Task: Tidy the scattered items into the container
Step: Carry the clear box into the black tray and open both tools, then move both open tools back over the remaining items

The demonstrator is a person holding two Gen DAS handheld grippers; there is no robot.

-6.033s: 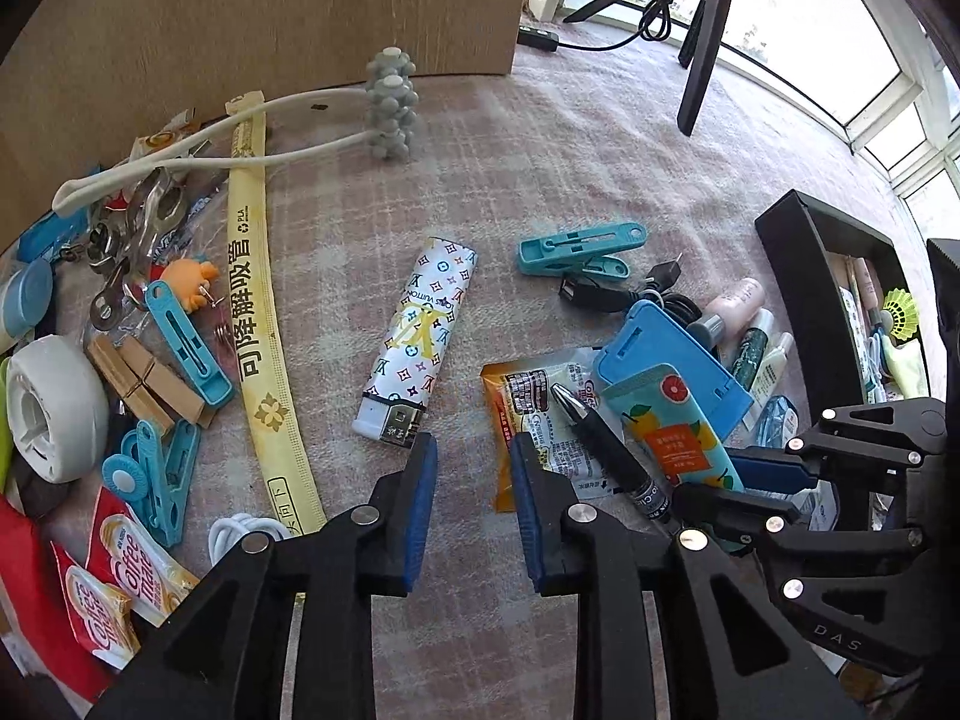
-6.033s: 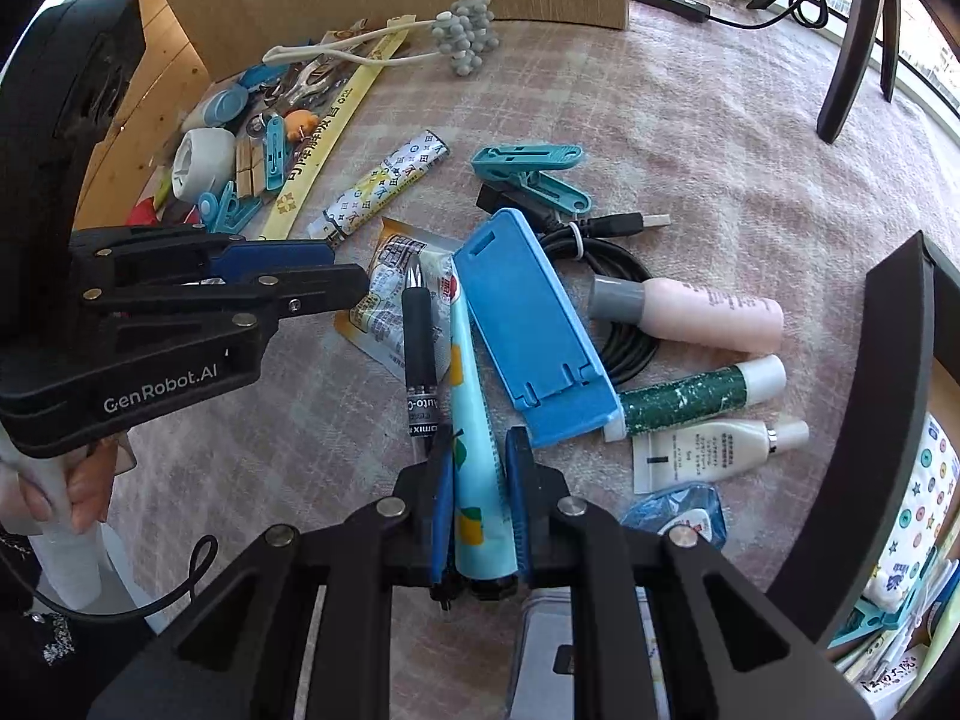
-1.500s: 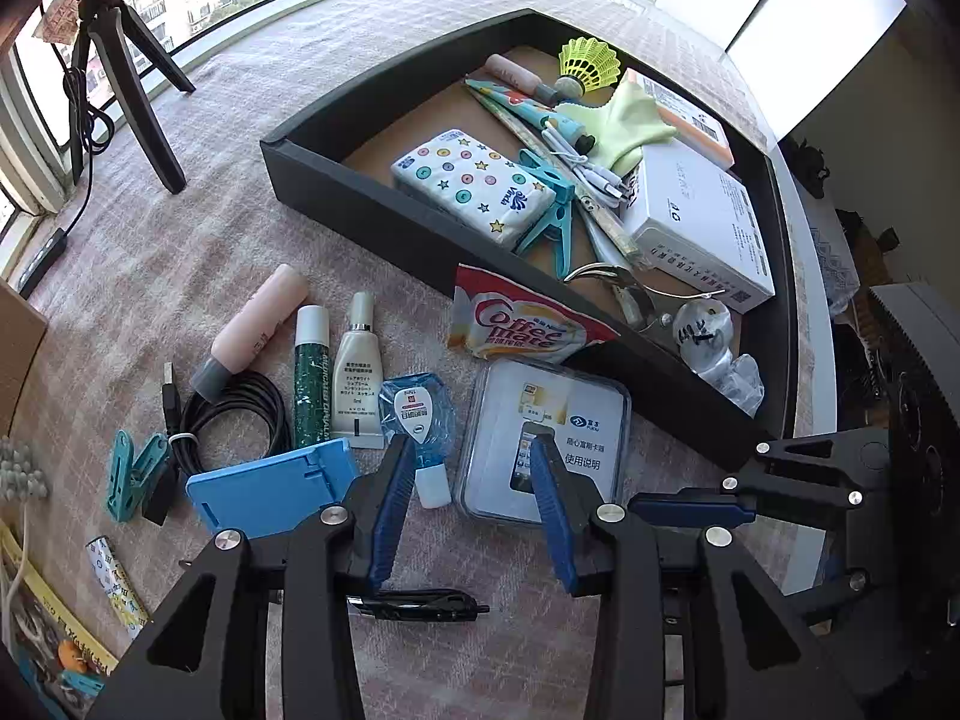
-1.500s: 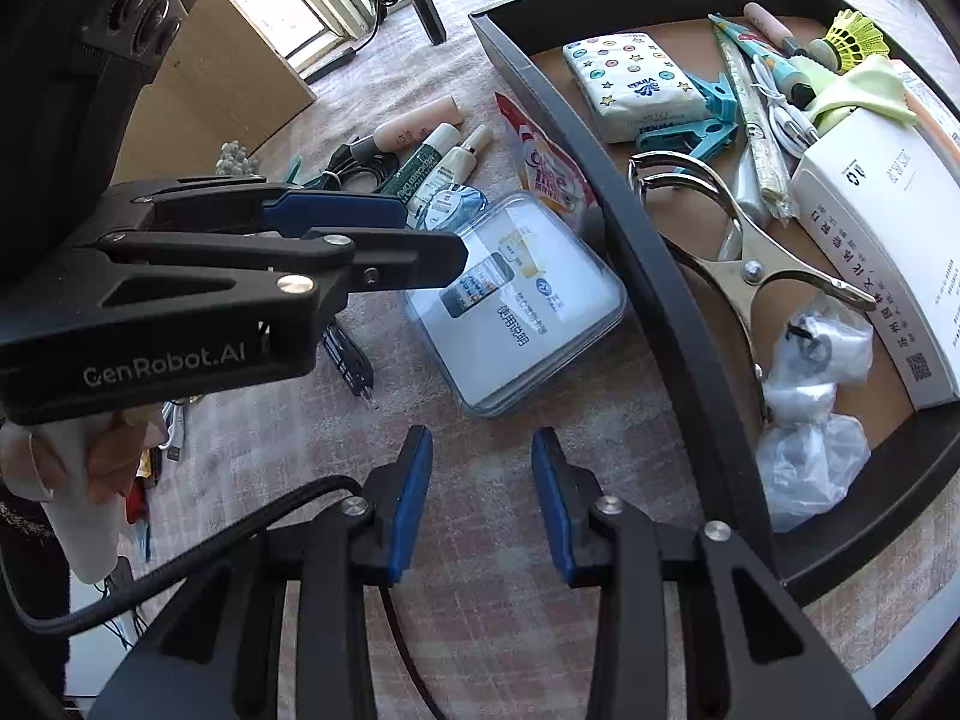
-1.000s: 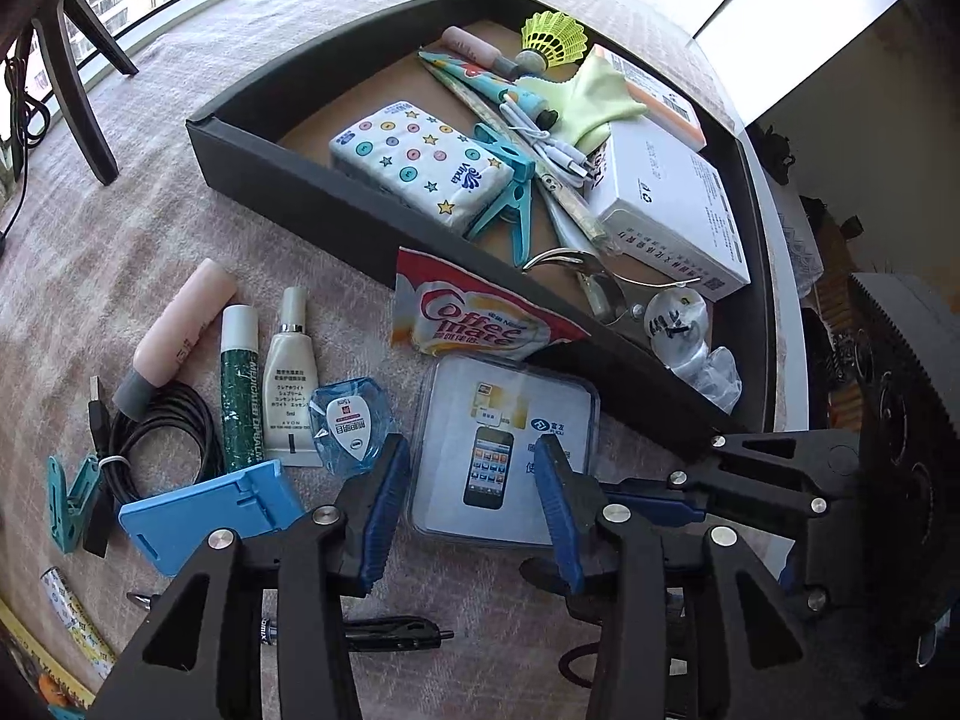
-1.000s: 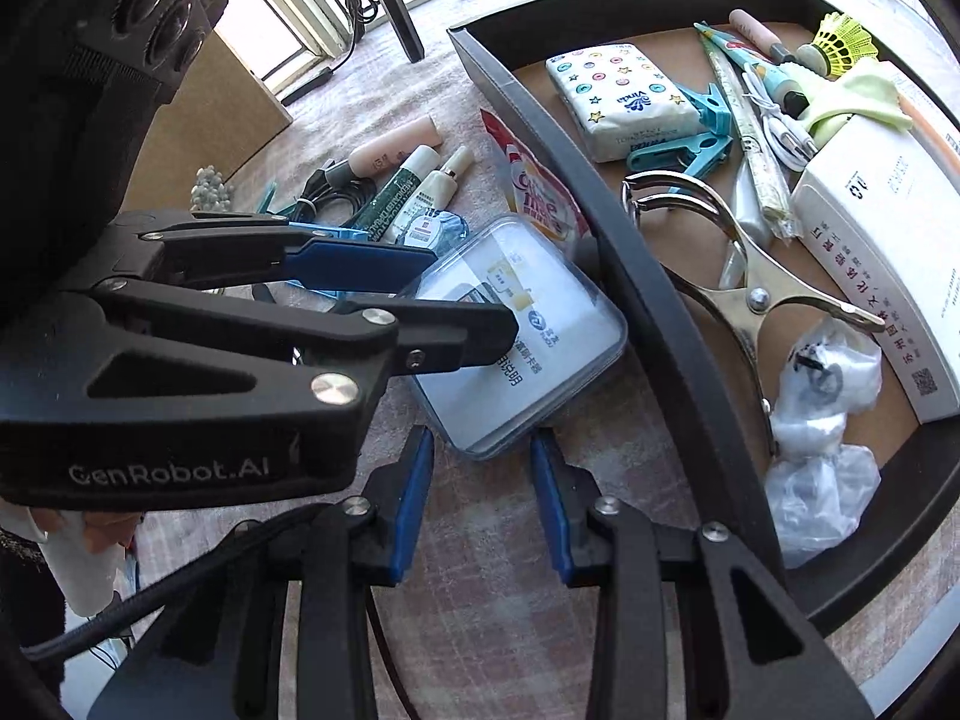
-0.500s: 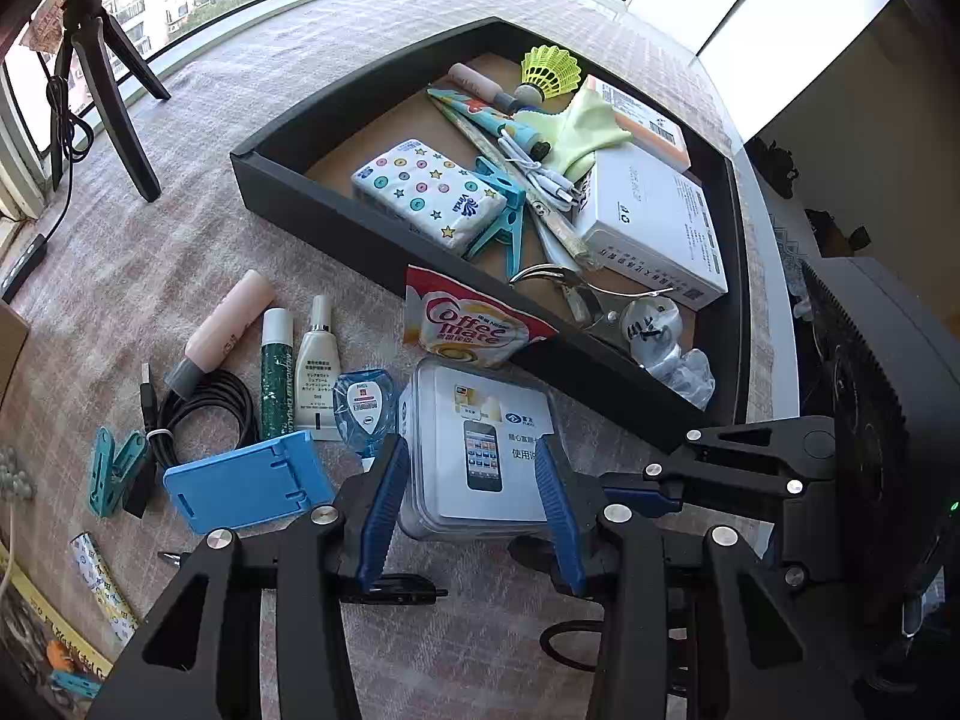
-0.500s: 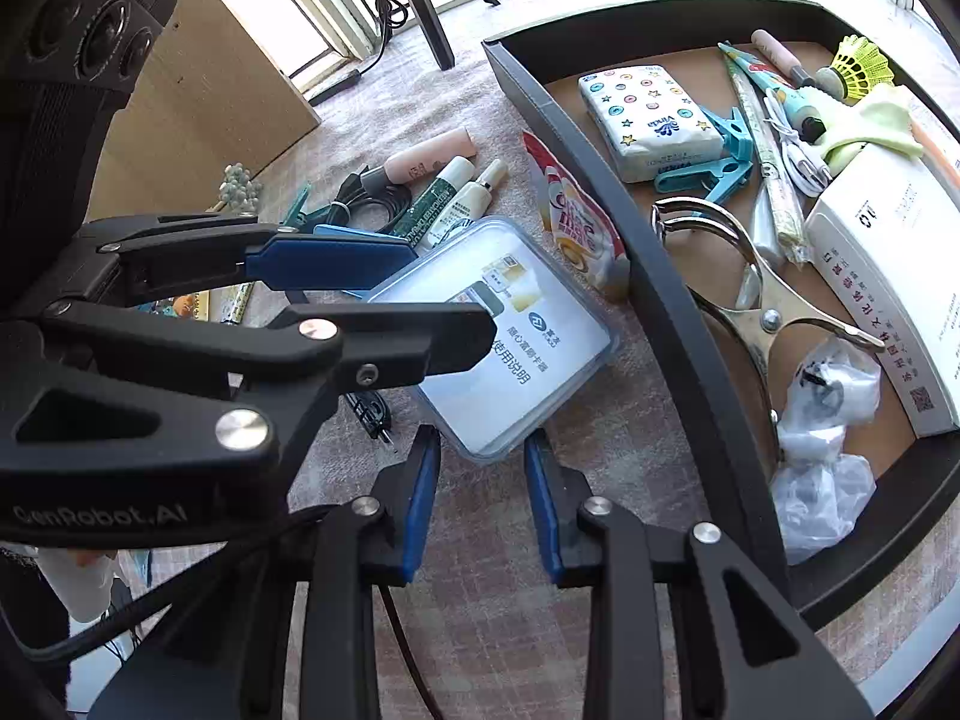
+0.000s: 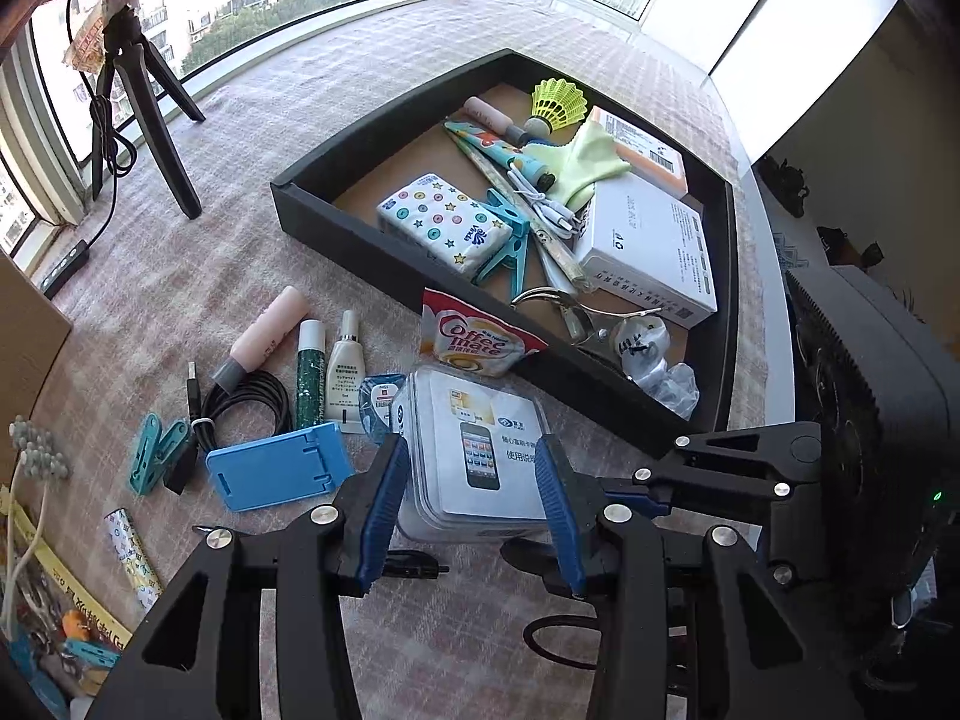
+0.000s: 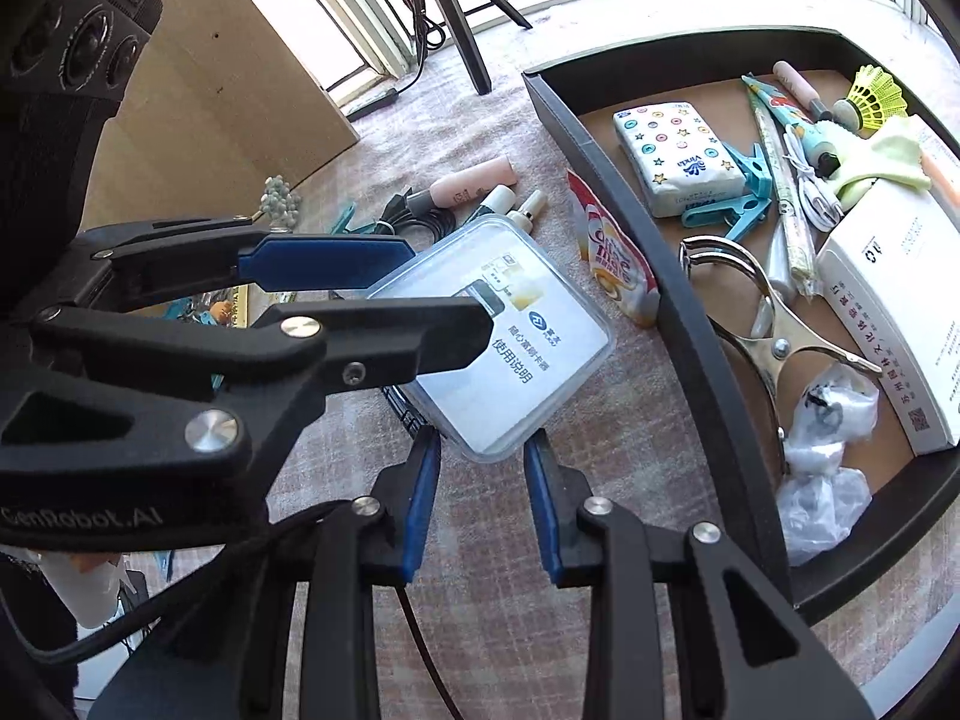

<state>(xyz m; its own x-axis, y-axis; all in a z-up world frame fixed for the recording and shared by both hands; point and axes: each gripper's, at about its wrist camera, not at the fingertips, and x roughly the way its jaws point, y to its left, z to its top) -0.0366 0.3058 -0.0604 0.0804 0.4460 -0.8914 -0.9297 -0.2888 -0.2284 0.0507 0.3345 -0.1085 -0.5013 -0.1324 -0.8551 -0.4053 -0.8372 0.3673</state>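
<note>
My left gripper [image 9: 471,495] is shut on a clear plastic box [image 9: 474,450] with a phone picture on its label and holds it lifted above the cloth. The box also shows in the right wrist view [image 10: 510,336], between the left gripper's fingers [image 10: 336,255]. My right gripper [image 10: 480,480] is open and empty, just below the box's near corner. The black tray [image 9: 384,234] lies beyond, holding a tissue pack [image 9: 444,222], a white carton [image 9: 648,246], a shuttlecock [image 9: 558,99] and other items.
A Coffee-mate sachet [image 9: 468,342] leans on the tray wall. A pink bottle [image 9: 264,336], two tubes [image 9: 327,372], a black cable [image 9: 240,402], a blue phone stand [image 9: 276,468], a teal clip [image 9: 153,453] and a black pen [image 9: 408,567] lie on the cloth. A tripod [image 9: 150,96] stands far left.
My left gripper has closed on the clear box and raised it off the cloth. The right gripper has come in under the box's corner, still open.
</note>
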